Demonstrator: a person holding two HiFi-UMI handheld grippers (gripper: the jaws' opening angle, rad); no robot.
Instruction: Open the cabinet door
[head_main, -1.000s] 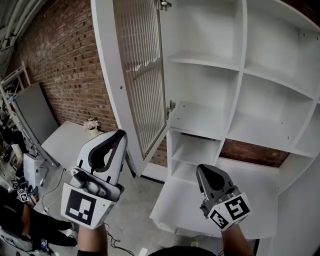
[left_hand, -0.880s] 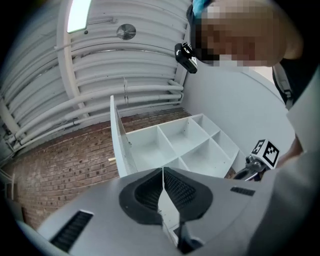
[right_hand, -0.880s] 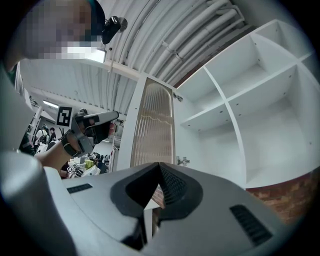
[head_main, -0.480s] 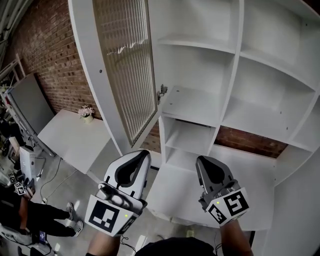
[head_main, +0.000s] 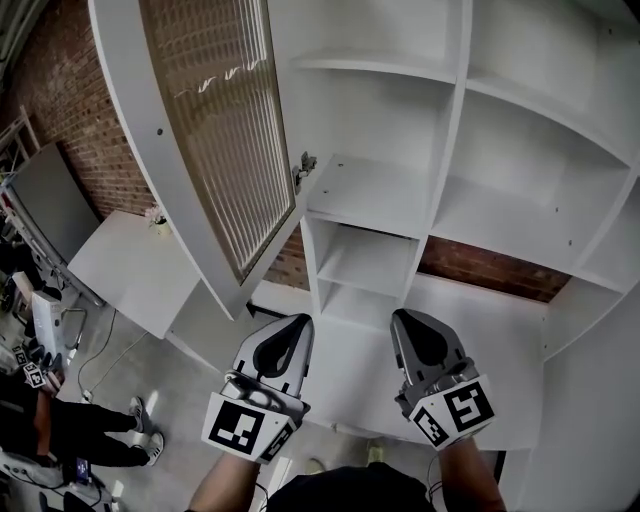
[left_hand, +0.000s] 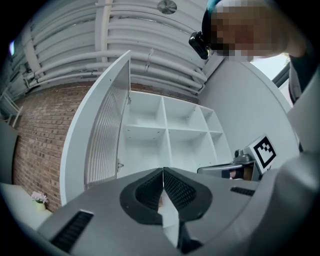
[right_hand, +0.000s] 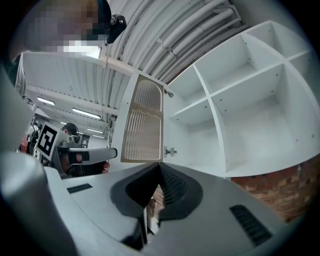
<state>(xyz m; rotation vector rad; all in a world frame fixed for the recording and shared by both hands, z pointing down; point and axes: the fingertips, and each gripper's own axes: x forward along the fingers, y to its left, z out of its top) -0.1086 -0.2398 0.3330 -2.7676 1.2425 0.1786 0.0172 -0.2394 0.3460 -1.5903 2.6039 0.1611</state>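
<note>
The white cabinet door (head_main: 190, 140) with its ribbed glass panel stands swung wide open to the left, hinged (head_main: 303, 164) on the white cabinet (head_main: 455, 150) of bare shelves. The door (left_hand: 102, 135) and the shelves (left_hand: 167, 132) also show in the left gripper view, and the door (right_hand: 142, 122) in the right gripper view. My left gripper (head_main: 295, 325) hangs low, well below the door and apart from it, shut with nothing in it. My right gripper (head_main: 408, 320) is beside it, also shut and holding nothing.
A red brick wall (head_main: 60, 90) runs behind at the left. A white table (head_main: 120, 270) with a small flower pot (head_main: 155, 216) stands below the door. A white desk surface (head_main: 500, 340) lies under the cabinet. A person (head_main: 60, 430) is at the lower left.
My left gripper has dropped down and to the right, away from the door, and now sits beside the right one. The view has shifted, with the open door further left.
</note>
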